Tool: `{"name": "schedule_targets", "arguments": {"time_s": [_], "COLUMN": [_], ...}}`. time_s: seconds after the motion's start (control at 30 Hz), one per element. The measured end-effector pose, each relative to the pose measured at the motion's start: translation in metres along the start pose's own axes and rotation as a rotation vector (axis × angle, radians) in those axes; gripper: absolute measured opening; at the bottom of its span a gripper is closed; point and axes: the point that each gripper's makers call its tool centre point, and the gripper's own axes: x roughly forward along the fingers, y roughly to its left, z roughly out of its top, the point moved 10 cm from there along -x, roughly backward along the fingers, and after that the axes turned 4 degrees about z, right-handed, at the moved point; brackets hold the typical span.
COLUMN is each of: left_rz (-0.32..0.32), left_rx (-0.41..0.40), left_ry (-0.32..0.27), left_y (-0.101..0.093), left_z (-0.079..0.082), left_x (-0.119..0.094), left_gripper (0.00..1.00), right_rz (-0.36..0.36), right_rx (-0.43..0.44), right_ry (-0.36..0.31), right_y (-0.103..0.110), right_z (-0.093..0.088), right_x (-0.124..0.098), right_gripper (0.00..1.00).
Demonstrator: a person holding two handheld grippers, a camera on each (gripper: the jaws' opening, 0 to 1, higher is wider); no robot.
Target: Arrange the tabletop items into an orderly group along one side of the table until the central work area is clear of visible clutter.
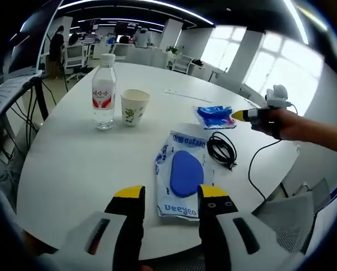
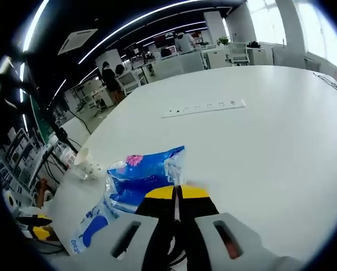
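Right gripper (image 2: 177, 195) fingers pinched on crinkled blue snack bag (image 2: 140, 178), left gripper (image 1: 172, 197) fingers parted wide, holding nothing, above blue-and-white Deeyeo pouch (image 1: 182, 175) on white surface (image 1: 72, 164)

Left gripper view: bottle (image 1: 104, 90) left of cup (image 1: 134, 107); cable (image 1: 222, 149) right of pouch (image 1: 182, 175), wrapper (image 1: 214, 117) behind cable.
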Motion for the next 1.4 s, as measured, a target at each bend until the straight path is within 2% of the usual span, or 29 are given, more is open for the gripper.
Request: {"name": "schedule_targets", "arguments": {"time_s": [0.27,0.4,0.6,1.13,1.4], "left_rz": [0.007,0.007,0.011,0.023,0.036], "left_rx": [-0.006,-0.002,-0.001,0.000,0.006], "left_ry": [0.007,0.011,0.017,0.033,0.036], "left_y": [0.001,0.001,0.002,0.003,0.005], "left_z": [0.000,0.000,0.001,-0.001,-0.001], "left_x": [-0.001,-0.001,0.000,-0.002,-0.004], "left_gripper": [0.36,0.36,0.36,0.36,0.36], "right_rz": [-0.033,-0.053,-0.078,-0.131,-0.137], "right_rx": [0.034,0.028,0.064,0.105,0.097], "right_ry": [0.014,0.033,0.040,0.048,0.052], "right_y": [-0.007,0.003,0.001,-0.012,-0.014], "right_z": [-0.005,-0.013,-0.016,-0.012,-0.009], "right_x": [0.009,0.002,0.001,0.006,0.009], "right_gripper": [0.00,0.00,0.00,0.00,0.00]}}
